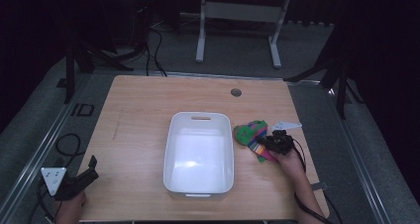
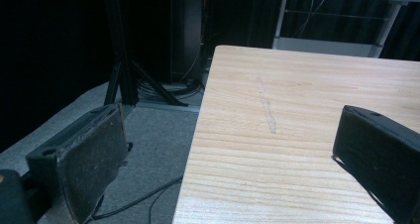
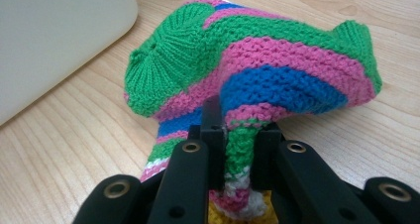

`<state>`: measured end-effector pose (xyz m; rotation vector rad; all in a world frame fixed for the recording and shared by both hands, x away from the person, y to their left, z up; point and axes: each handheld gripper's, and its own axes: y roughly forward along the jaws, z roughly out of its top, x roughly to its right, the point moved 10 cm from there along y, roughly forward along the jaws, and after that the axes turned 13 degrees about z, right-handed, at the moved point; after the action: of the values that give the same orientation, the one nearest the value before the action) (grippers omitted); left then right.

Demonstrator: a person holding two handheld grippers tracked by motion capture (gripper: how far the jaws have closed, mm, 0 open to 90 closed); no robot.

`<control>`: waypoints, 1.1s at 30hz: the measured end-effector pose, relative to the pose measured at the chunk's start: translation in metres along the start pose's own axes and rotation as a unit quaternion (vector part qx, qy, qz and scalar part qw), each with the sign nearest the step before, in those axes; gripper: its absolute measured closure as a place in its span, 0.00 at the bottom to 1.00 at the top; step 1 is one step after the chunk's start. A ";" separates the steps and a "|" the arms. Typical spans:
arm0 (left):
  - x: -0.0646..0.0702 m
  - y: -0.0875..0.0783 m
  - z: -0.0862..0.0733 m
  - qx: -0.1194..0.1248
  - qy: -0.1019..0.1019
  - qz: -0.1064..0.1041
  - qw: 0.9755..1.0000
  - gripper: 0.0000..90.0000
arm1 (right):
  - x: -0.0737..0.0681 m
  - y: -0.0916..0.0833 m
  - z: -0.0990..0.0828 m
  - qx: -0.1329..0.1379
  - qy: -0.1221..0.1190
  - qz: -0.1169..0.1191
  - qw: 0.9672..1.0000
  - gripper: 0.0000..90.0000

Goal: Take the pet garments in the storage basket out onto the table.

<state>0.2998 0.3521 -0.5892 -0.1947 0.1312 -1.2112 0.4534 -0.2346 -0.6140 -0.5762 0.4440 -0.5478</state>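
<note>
Right gripper (image 3: 233, 149) pinches a thin fold of the striped knitted sock (image 3: 257, 70) lying just right of the white bin (image 1: 199, 152), left gripper (image 1: 81, 177) idle with jaws apart; risk: soft knit slipping free if lifted.

white tub (image 1: 199, 154); green, pink and blue striped knit sock (image 3: 257, 70); light wood table (image 1: 138, 115).

Left claw (image 1: 92, 165) agape — right claw (image 3: 236, 135) clamped
</note>
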 end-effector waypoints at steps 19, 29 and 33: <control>0.000 0.000 0.000 0.001 -0.001 0.001 1.000 0.01 | -0.008 -0.045 0.023 0.001 -0.036 -0.059 0.998 0.47; 0.000 0.000 0.000 0.001 -0.001 0.001 1.000 0.01 | -0.005 -0.071 0.019 0.040 -0.002 -0.075 0.996 0.22; 0.000 0.000 0.000 0.002 -0.001 0.001 1.000 0.01 | 0.001 -0.078 0.004 0.024 -0.004 -0.091 0.996 0.15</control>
<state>0.2995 0.3518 -0.5889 -0.1924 0.1273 -1.2084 0.4290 -0.2887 -0.5634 -0.5749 0.3712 -0.7289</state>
